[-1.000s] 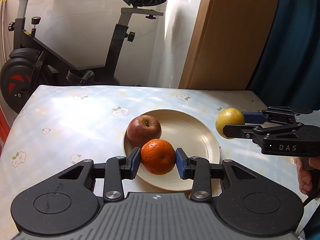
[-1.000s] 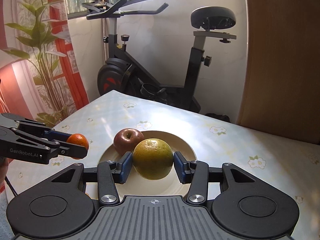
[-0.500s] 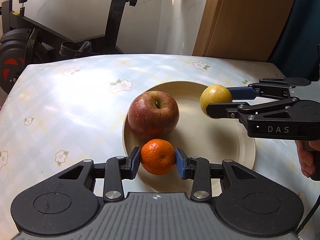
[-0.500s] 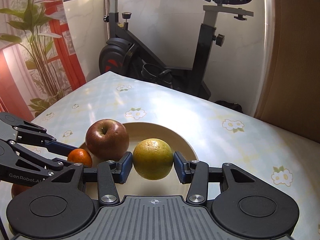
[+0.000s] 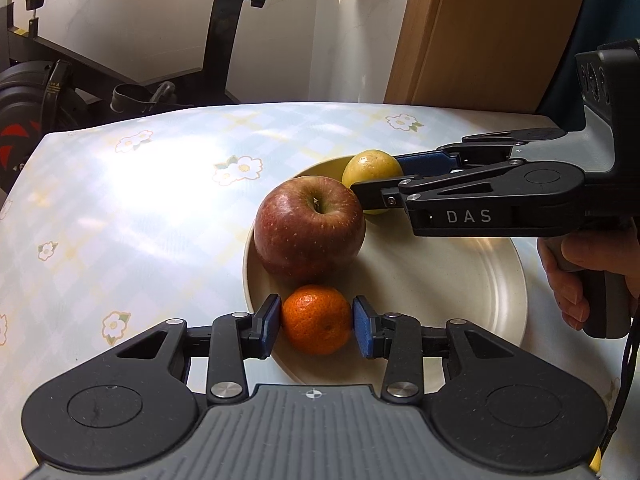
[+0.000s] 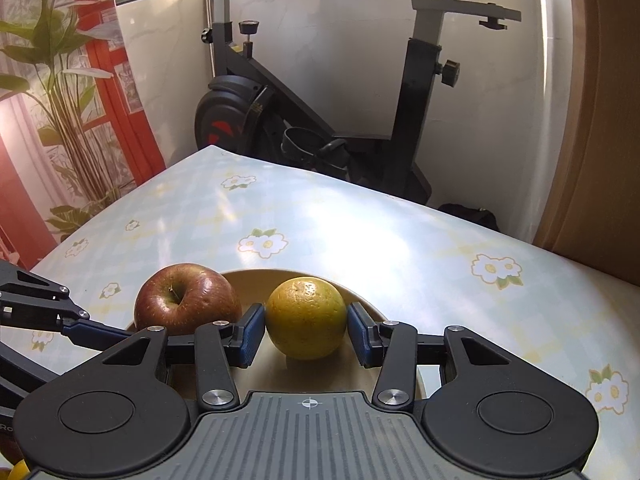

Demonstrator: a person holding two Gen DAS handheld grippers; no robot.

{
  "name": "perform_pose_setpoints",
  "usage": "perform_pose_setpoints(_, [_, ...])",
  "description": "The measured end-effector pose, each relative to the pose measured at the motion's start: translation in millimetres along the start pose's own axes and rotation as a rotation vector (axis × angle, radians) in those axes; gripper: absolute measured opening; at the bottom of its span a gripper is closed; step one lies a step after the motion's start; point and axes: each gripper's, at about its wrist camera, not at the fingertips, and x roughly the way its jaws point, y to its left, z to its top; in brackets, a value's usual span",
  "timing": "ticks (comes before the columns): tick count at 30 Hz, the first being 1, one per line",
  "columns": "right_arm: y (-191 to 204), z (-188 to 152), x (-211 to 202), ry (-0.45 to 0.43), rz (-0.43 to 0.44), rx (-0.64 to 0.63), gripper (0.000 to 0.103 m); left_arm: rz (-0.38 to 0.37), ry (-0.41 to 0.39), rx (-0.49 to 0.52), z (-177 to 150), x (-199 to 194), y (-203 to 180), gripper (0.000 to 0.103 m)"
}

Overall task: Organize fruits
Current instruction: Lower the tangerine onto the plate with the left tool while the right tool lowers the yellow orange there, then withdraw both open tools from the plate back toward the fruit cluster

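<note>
The left gripper clasps the mandarin between its blue pads, low over the plate's near rim, with the apple just ahead of it. The right gripper pinches the yellow citrus at its widest girth, the apple to its left. Both fruits look light, round and firm-skinned, likely to roll once freed; a grip across the middle suits them.

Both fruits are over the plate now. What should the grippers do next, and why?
Probably open both and let go. The left hand-held gripper holds the orange low over the plate beside the apple; the right hand-held gripper has the yellow fruit down there too.
</note>
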Motion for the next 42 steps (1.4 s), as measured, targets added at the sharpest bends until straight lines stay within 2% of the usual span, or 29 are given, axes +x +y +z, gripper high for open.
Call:
perform_pose_setpoints(4, [3.7, 1.5, 4.0, 0.000, 0.012, 0.013, 0.042, 0.000, -0.011, 0.007, -1.8, 0.6, -1.7, 0.042])
perform_pose_setpoints(7, [3.7, 1.9, 3.5, 0.007, 0.012, 0.028, 0.043, -0.017, -0.016, 0.005, -3.1, -1.8, -1.6, 0.048])
perform_pose_setpoints(12, [4.5, 2.2, -5.6, -0.004, -0.013, 0.038, 0.051, -0.019, -0.026, 0.019, -4.9, -6.6, -4.3, 0.056])
perform_pose_setpoints(23, [6.5, -2.6, -59.2, -0.069, -0.027, 0.080, 0.051, 0.007, -0.085, -0.017, -1.8, -33.8, -1.0, 0.058])
perform_pose_setpoints(30, [19.3, -20.9, -94.1, -0.088, -0.049, 0.068, 0.051, 0.036, -0.128, -0.024, -4.6, -60.0, -0.8, 0.058])
perform_pose_setpoints(37, [32.6, -40.5, -118.3, -0.079, -0.052, 0.070, 0.051, 0.050, -0.144, -0.019, -15.4, -78.0, 1.0, 0.058])
perform_pose_setpoints(42, [47.0, -52.8, -131.1, -0.065, -0.085, 0.072, 0.051, 0.049, -0.138, -0.034, -24.9, -85.5, 3.9, 0.058])
